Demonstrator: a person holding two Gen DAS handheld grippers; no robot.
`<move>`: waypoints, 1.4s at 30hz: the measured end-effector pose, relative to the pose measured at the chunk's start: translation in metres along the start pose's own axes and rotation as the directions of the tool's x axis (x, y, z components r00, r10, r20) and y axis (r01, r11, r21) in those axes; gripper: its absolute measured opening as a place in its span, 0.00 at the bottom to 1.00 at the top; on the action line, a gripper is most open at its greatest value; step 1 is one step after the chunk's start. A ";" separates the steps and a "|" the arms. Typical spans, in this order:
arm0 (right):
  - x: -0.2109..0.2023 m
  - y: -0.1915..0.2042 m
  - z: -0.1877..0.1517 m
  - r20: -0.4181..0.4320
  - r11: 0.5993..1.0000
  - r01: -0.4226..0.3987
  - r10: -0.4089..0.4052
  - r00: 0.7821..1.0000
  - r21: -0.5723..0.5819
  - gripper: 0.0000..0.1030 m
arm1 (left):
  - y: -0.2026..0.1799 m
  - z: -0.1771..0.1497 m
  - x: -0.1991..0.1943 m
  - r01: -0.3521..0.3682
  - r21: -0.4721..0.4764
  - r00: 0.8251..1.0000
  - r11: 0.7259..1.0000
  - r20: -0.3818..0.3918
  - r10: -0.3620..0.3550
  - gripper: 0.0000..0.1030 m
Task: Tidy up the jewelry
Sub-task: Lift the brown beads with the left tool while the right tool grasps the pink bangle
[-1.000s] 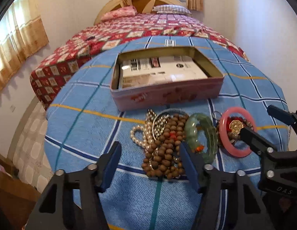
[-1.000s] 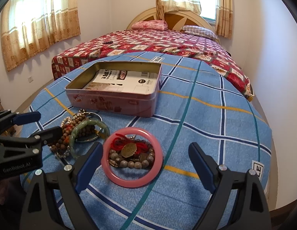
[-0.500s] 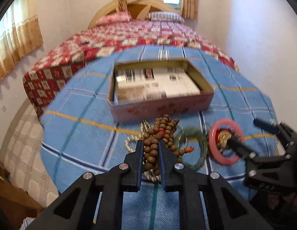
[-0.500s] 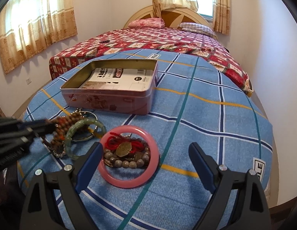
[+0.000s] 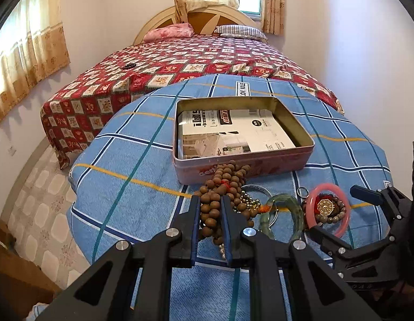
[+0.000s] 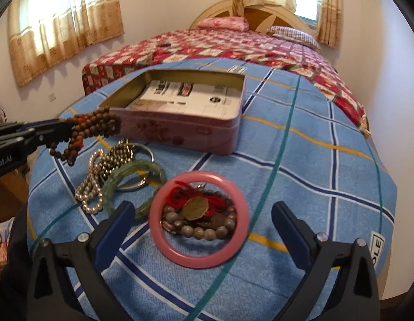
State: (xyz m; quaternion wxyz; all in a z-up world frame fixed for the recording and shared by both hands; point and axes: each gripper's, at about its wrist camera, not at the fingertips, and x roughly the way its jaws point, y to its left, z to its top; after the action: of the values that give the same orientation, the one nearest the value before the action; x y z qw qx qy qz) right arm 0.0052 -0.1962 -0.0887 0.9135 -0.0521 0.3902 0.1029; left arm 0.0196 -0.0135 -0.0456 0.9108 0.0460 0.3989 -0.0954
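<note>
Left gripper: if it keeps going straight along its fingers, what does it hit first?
Probably the near wall of the pink tin. The left gripper, shut on the wooden bead strand, points at it, and the beads' front end already overlaps that wall. The height is hard to judge; it might clear the rim.

Left claw (image 5: 210, 208) clamped, right claw (image 6: 204, 223) wide

On the table (image 5: 132, 187) the open tin (image 5: 243, 144) sits behind the jewelry, a leaflet (image 5: 233, 133) inside it; the bead bracelets (image 6: 198, 214) lie within the bangle (image 6: 199, 219), right of the jade bangle (image 6: 132, 176) and pearl strand (image 6: 91, 187); the bed (image 5: 180, 64) lies behind
</note>
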 end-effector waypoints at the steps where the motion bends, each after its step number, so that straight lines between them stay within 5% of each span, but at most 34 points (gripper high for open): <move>1: 0.002 0.000 0.000 -0.010 1.000 -0.006 0.006 1.000 -0.001 1.00 | 0.000 -0.001 0.002 -0.001 0.000 1.000 1.000 -0.004 0.001 0.14; 5: 0.009 0.000 -0.002 -0.047 1.000 -0.004 0.003 0.999 -0.012 0.99 | 0.001 -0.006 0.008 -0.002 -0.005 1.000 1.000 -0.021 0.002 0.14; 7: 0.012 0.000 -0.004 -0.064 1.000 -0.022 0.021 0.998 -0.014 0.80 | 0.001 -0.007 0.009 -0.001 -0.006 1.000 1.000 -0.023 0.001 0.14; 17: -0.016 0.003 0.007 0.064 0.998 0.011 -0.008 0.998 -0.058 0.80 | 0.003 0.000 -0.002 -0.001 -0.011 1.000 1.000 0.011 0.001 0.14; 42: -0.016 0.007 0.069 0.153 0.993 0.006 0.012 0.988 -0.121 0.80 | 0.014 0.048 -0.004 -0.030 0.031 0.994 0.999 0.106 0.026 0.14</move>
State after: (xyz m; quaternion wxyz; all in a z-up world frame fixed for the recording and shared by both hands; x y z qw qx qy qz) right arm 0.0411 -0.1799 -0.0294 0.9358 -0.0989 0.3119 0.1315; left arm 0.0540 -0.0063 -0.0098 0.9310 0.0611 0.3481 -0.0914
